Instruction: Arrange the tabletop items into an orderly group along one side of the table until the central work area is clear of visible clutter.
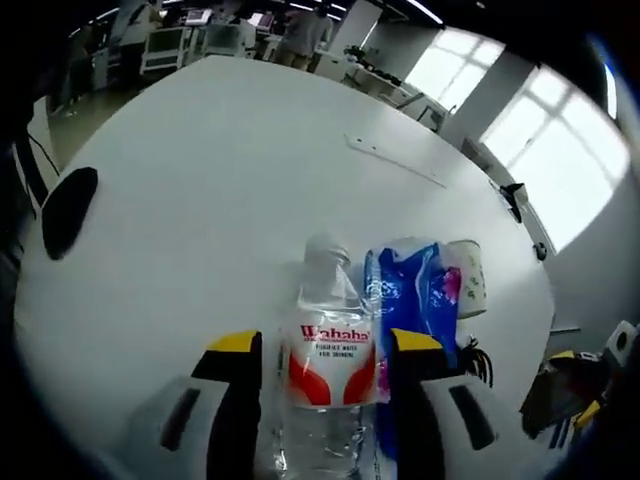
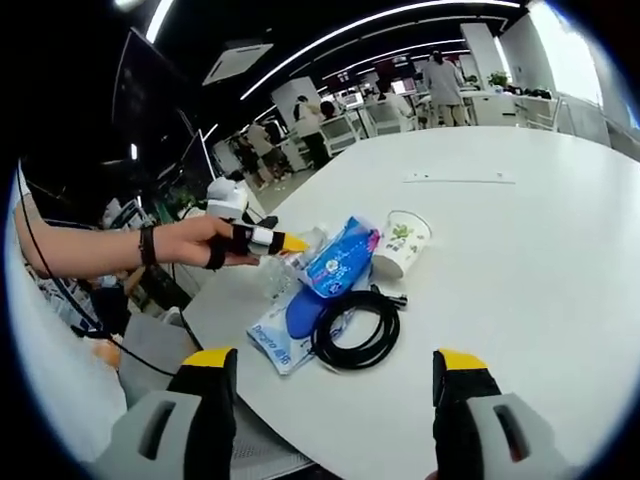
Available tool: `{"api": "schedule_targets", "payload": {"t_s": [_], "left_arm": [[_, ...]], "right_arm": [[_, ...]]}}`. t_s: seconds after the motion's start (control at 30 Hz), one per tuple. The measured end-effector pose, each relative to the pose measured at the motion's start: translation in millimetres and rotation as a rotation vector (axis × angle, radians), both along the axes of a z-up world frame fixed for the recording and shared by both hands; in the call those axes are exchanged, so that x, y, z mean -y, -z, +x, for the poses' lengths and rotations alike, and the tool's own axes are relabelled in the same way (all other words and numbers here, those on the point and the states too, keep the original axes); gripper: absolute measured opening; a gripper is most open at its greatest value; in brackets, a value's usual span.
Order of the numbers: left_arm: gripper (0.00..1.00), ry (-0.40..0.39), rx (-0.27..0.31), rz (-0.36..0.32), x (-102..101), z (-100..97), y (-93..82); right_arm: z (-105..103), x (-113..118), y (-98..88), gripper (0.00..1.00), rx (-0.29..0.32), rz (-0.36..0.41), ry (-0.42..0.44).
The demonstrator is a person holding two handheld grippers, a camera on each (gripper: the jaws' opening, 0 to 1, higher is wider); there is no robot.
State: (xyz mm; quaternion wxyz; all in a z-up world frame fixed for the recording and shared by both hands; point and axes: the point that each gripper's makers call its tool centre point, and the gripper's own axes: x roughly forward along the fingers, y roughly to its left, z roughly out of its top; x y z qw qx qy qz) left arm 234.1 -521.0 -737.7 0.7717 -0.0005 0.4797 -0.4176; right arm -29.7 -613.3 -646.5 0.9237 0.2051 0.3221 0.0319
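A: Nearest first?
B: The left gripper (image 1: 325, 365) is clamped on the water bottle (image 1: 327, 345), it seems, at the table (image 1: 220, 170) edge. Beside the bottle lie a blue packet (image 1: 415, 290), then a paper cup (image 1: 468, 275).
A: And the right gripper (image 2: 335, 375)?
B: Jaws apart, holding nothing, above the black cable (image 2: 355, 330) near the packet.

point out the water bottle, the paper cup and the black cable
water bottle (image 1: 328, 365): left gripper view, red and white label
paper cup (image 2: 400, 243): right gripper view, printed side wall
black cable (image 2: 355, 340): right gripper view, coil's lower loop
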Motion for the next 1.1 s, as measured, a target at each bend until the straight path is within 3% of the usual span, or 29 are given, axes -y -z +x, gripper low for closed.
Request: {"api": "schedule_targets", "payload": {"t_s": [0.17,0.43,1.1], "left_arm": [[0.39,-0.004,-0.011,-0.008,0.9,-4.8,-1.4],[0.38,-0.01,-0.022,-0.014,0.1,-7.3,-5.0],[0.37,-0.009,-0.018,0.007,-30.2,-14.0,-15.9]], "right_arm": [[3.3,0.1,-1.4,0.82,0.001,-0.001,-0.006],[4.8,-1.8,-5.0,0.82,0.002,-0.004,-0.017],[10.0,-12.3,-8.4,0.82,0.013,-0.006,-0.034]]}}
